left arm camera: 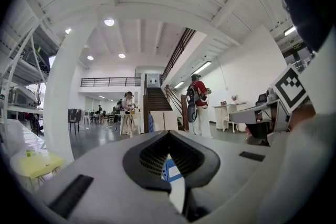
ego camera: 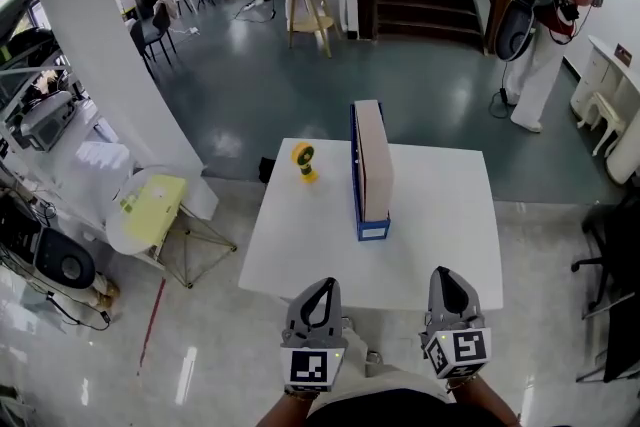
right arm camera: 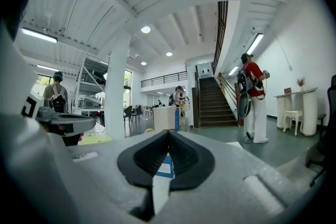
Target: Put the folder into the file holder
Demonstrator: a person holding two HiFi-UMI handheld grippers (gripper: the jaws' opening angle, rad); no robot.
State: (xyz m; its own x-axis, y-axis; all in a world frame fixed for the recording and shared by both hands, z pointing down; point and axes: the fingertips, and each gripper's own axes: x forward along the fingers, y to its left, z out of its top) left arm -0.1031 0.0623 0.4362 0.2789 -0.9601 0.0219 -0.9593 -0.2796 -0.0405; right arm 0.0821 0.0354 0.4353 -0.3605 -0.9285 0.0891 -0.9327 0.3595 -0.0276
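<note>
The tan cardboard folder (ego camera: 373, 155) stands upright in the blue file holder (ego camera: 372, 229) at the middle of the white square table (ego camera: 440, 235). At the table's near edge, the left gripper (ego camera: 324, 284) and right gripper (ego camera: 446, 273) are held level side by side. Both point at the holder, jaws closed together on nothing.

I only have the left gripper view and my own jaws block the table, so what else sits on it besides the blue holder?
Observer: A small yellow plastic desk fan, left of the blue file holder with its tan cardboard folder, apart from it.
Operator: Right gripper's jaws?
Observer: The right gripper is shut, nothing between its jaws.
Operator: Are we near the holder?
Observer: No; the left gripper is at the white table's near edge, the holder farther in.
</note>
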